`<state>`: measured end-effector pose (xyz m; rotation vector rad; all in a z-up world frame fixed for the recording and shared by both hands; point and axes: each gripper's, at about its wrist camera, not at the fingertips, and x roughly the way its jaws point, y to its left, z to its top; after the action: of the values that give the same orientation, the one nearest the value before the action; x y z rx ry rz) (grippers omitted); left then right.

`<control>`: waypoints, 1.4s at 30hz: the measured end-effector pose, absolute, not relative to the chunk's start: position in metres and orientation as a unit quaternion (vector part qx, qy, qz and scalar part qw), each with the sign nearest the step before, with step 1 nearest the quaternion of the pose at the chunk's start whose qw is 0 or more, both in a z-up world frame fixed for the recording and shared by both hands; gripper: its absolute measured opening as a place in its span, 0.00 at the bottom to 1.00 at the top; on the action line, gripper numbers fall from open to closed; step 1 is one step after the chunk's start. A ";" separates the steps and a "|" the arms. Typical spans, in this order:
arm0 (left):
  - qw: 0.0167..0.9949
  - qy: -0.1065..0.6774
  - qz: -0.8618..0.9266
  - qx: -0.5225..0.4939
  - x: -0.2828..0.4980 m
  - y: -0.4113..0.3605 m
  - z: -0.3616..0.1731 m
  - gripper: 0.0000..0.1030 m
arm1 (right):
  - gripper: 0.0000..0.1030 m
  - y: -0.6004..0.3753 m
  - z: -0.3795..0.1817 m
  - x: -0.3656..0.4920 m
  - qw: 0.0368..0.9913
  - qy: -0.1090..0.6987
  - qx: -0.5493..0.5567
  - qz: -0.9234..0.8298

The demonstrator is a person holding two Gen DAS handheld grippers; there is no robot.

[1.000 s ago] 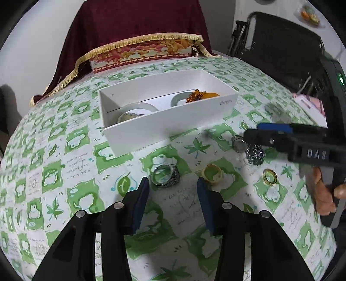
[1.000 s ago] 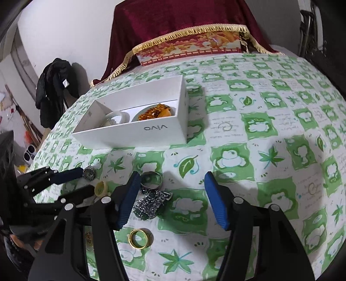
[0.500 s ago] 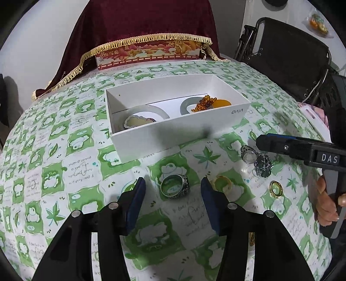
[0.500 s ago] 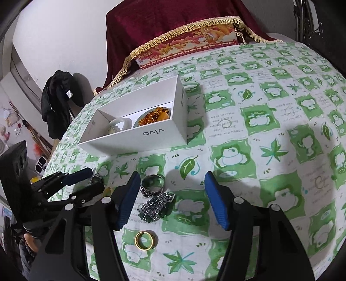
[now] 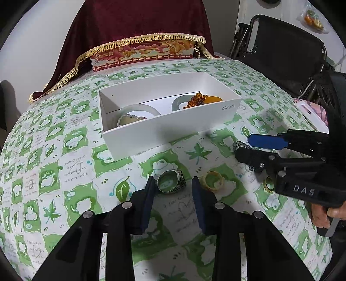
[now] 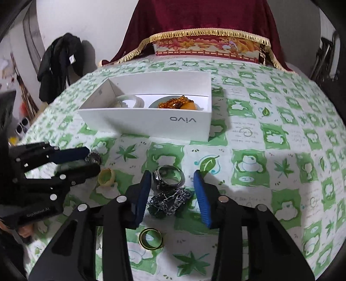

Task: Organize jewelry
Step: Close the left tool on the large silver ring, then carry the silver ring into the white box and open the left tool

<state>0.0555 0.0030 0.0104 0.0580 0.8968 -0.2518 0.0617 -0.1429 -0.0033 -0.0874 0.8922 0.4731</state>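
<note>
Box [image 6: 151, 125] sitting mid-table [image 6: 281, 151], bangles [image 5: 138, 109] and beads [image 6: 173, 103] lying inside it. Rings lying in front of box: one ring [image 5: 170, 181] sitting between left gripper [image 5: 172, 188] tips, another ring [image 6: 169, 174] plus a chain clump [image 6: 169, 202] between right gripper [image 6: 170, 182] tips.

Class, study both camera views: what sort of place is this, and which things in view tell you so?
Most likely a room in a home. A table with a green-and-white patterned tablecloth stands beside a fringed maroon cloth, dark clothing hangs by the wall, and a black folding chair waits nearby.
</note>
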 end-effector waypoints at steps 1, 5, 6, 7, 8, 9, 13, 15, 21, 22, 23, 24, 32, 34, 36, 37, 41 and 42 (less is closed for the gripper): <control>0.893 0.432 -0.121 0.029 0.056 0.002 0.010 0.36 | 0.39 -0.142 -0.004 0.061 0.875 0.427 -0.046 0.226; 0.892 0.433 -0.123 0.037 0.056 -0.001 0.010 0.40 | 0.26 -0.139 -0.004 0.059 0.874 0.425 -0.053 0.230; 0.893 0.432 -0.123 0.037 0.056 0.000 0.010 0.40 | 0.24 -0.138 -0.004 0.059 0.874 0.424 -0.053 0.232; 0.893 0.432 -0.123 0.035 0.056 -0.001 0.010 0.40 | 0.24 -0.137 -0.003 0.059 0.873 0.424 -0.053 0.235; 0.893 0.432 -0.124 0.034 0.056 0.000 0.010 0.40 | 0.24 -0.137 -0.003 0.059 0.873 0.424 -0.054 0.236; 0.893 0.432 -0.125 0.033 0.056 -0.001 0.011 0.40 | 0.24 -0.137 -0.003 0.059 0.873 0.424 -0.054 0.236; 0.893 0.427 -0.133 0.038 0.054 -0.004 0.012 0.27 | 0.24 -0.138 -0.002 0.059 0.873 0.423 -0.049 0.237; 0.895 0.423 -0.133 0.042 0.052 -0.005 0.013 0.27 | 0.24 -0.141 -0.001 0.058 0.876 0.419 -0.044 0.236; 0.896 0.422 -0.131 0.042 0.051 -0.005 0.013 0.27 | 0.24 -0.142 0.002 0.057 0.880 0.412 -0.042 0.233; 0.895 0.425 -0.131 0.043 0.052 -0.005 0.012 0.27 | 0.24 -0.141 0.002 0.057 0.879 0.413 -0.044 0.234; 0.893 0.428 -0.130 0.044 0.053 -0.005 0.011 0.28 | 0.24 -0.141 0.001 0.057 0.879 0.414 -0.045 0.234; 0.892 0.430 -0.128 0.043 0.054 -0.005 0.011 0.28 | 0.24 -0.140 0.001 0.057 0.878 0.416 -0.045 0.234; 0.892 0.431 -0.129 0.040 0.060 -0.005 0.011 0.30 | 0.24 -0.142 -0.002 0.060 0.874 0.424 -0.041 0.234; 0.893 0.430 -0.132 0.033 0.060 -0.002 0.011 0.27 | 0.24 -0.142 -0.002 0.060 0.874 0.424 -0.040 0.234; 0.894 0.428 -0.131 0.031 0.059 -0.002 0.012 0.27 | 0.24 -0.143 -0.002 0.061 0.875 0.423 -0.036 0.233; 0.897 0.422 -0.130 0.032 0.057 -0.001 0.014 0.27 | 0.24 -0.144 -0.002 0.060 0.876 0.422 -0.035 0.232; 0.903 0.411 -0.124 0.037 0.052 -0.003 0.017 0.27 | 0.24 -0.145 0.002 0.058 0.881 0.413 -0.033 0.230; 0.904 0.409 -0.122 0.038 0.051 -0.004 0.018 0.27 | 0.24 -0.145 0.003 0.057 0.882 0.409 -0.035 0.230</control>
<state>0.0509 -0.0036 0.0175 0.0780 0.8446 -0.2527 0.0567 -0.1446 0.0030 -0.0731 0.8519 0.4794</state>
